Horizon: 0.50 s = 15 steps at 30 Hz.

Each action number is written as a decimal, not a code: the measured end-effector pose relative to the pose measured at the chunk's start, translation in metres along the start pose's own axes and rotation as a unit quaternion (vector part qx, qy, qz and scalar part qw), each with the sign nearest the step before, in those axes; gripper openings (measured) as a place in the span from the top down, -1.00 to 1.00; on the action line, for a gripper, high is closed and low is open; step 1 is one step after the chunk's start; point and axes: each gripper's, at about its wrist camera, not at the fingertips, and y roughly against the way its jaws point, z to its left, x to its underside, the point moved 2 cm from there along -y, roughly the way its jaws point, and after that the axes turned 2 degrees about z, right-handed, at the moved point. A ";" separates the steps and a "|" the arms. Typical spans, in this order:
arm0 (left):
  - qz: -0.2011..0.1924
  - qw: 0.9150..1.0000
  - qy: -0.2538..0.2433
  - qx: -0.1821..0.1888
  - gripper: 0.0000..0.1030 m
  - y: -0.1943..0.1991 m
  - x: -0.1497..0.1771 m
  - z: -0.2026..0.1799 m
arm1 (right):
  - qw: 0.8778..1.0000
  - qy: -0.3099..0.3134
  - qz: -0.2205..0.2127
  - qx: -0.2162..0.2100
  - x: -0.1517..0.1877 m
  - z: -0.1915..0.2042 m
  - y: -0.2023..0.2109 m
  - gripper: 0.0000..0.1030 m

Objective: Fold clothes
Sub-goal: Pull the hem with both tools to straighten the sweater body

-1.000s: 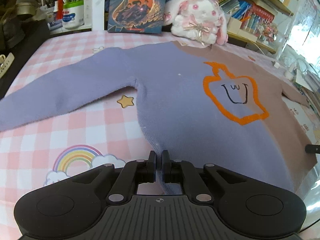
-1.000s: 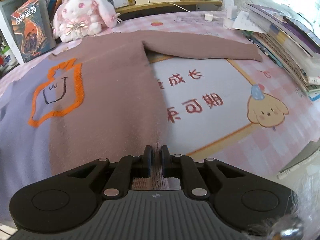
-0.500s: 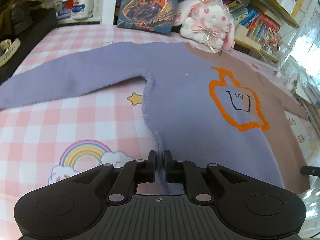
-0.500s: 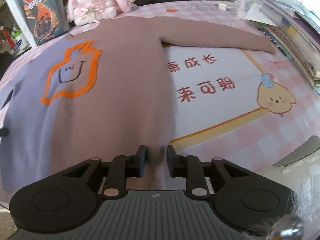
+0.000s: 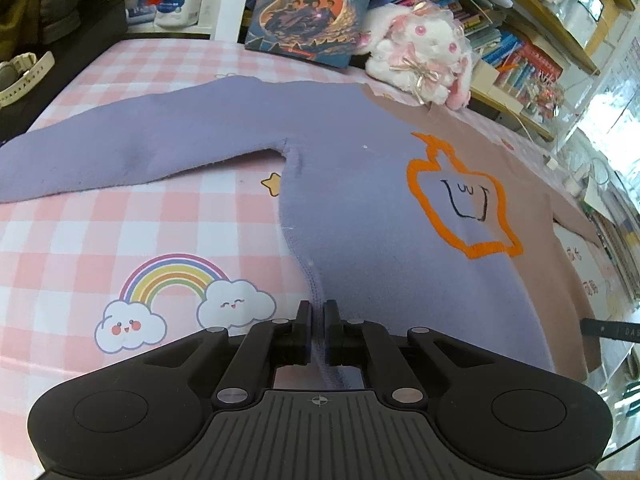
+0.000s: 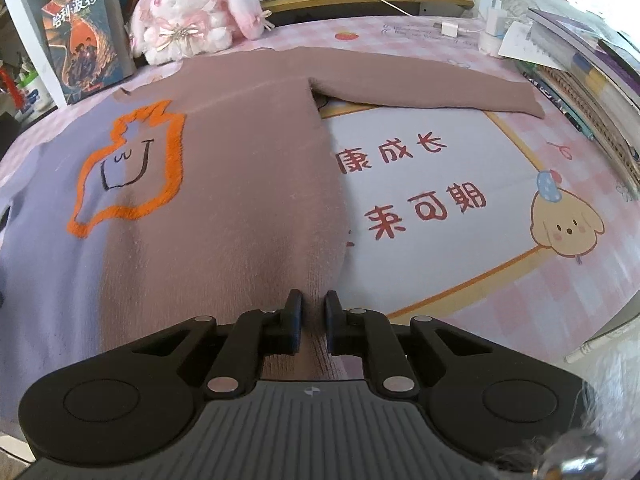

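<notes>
Black ribbed grippers — silver screws, paired fingers [image 5: 303,330]

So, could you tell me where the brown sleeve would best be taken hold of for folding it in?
Probably at the cuff end of the brown sleeve, coming from the right. It lies flat and straight across the mat, with its free end pointing away from the sweater body, so lifting there lets the whole sleeve swing inward over the chest.
</notes>
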 end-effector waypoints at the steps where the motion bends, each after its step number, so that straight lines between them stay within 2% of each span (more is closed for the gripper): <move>1: 0.000 1.000 -0.002 0.000 0.92 -0.001 -0.001 0.000 | 1.000 -0.001 -0.001 0.000 0.000 -0.001 0.000 0.79; 15: -0.001 1.000 -0.015 0.007 0.92 -0.007 -0.006 -0.004 | 1.000 -0.016 -0.012 0.015 -0.001 -0.008 -0.001 0.80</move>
